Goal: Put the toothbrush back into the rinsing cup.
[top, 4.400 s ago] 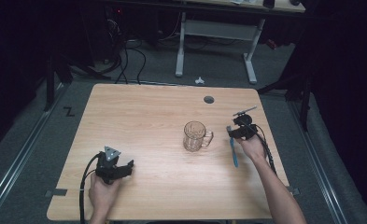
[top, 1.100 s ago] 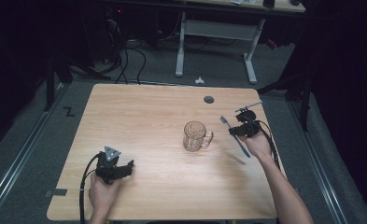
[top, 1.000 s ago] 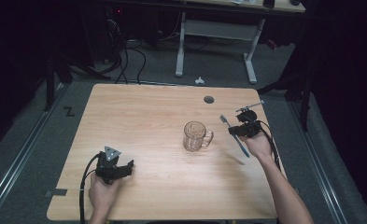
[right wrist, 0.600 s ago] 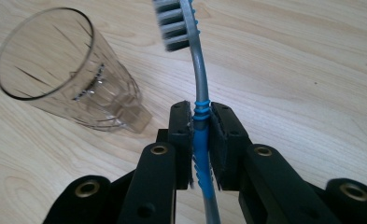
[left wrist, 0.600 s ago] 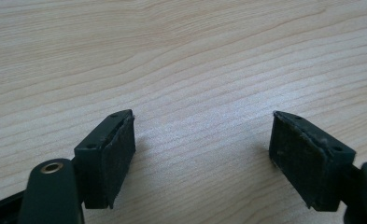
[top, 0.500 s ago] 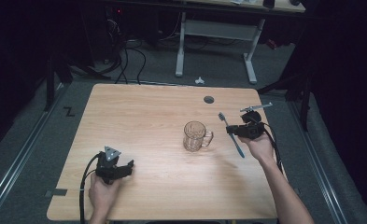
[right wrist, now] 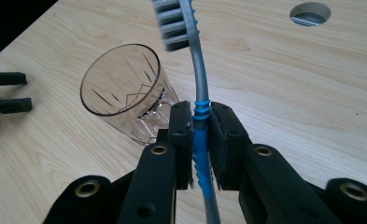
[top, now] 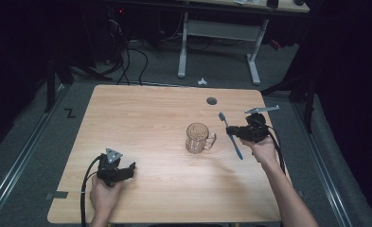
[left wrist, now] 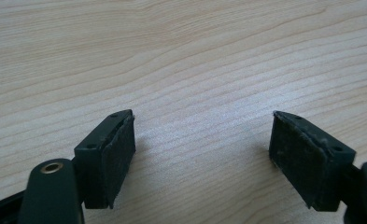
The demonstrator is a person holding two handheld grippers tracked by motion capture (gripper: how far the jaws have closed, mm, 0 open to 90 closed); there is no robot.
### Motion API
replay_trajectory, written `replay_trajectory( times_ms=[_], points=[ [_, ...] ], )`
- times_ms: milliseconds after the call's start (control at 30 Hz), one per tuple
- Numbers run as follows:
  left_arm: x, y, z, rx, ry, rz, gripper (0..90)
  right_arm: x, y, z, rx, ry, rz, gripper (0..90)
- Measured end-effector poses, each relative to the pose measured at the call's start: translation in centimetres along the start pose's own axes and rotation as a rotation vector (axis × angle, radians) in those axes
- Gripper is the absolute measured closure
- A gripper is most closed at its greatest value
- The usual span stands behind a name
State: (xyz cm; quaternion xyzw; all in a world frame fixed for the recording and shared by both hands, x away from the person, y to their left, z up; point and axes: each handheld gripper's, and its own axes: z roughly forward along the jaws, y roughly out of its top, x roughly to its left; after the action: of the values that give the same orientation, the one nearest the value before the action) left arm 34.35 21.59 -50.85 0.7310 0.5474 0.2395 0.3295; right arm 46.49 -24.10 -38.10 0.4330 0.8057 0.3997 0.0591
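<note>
The toothbrush (top: 230, 134) is off the table, clamped by its blue handle between the two jaws of the right gripper (top: 241, 134), over the right side of the wooden table (top: 146, 118). Seen from above, its bristle end points toward the far edge and its blue tail slants down toward the near right, clear of the tabletop. In the right gripper view the toothbrush (right wrist: 197, 93) rises between the closed pads, its grey neck curving up to a head of grey and white bristles. Just left of the brush stands a clear cut-glass mug (top: 198, 138), upright, its handle turned toward the right gripper; brush and mug are near each other but not touching. A round cable hole (top: 211, 100) sits in the table beyond the mug. Well apart, at the near left corner, the left gripper (top: 127, 169) rests low on the table in the person's hand, and the left gripper view shows its jaws spread wide with nothing but bare wood between them
</note>
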Motion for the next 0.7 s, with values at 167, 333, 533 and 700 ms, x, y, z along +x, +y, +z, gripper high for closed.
replay_trajectory(
  times_ms=[167,333,533,700],
  points=[
    [0.0,0.0,0.0,0.0,0.0,0.0,23.1,0.4,0.1,-0.3,-0.035,0.022,-0.013,79.7],
    [0.0,0.0,0.0,0.0,0.0,0.0,23.1,0.8,0.4,-0.7,-0.07,0.045,-0.026,79.6],
    [0.0,0.0,0.0,0.0,0.0,0.0,23.1,1.2,0.7,-0.8,-0.105,0.067,-0.042,79.5],
    [0.0,0.0,0.0,0.0,0.001,0.0,23.1,1.3,0.8,-0.7,-0.13,0.084,-0.037,79.4]
  ],
)
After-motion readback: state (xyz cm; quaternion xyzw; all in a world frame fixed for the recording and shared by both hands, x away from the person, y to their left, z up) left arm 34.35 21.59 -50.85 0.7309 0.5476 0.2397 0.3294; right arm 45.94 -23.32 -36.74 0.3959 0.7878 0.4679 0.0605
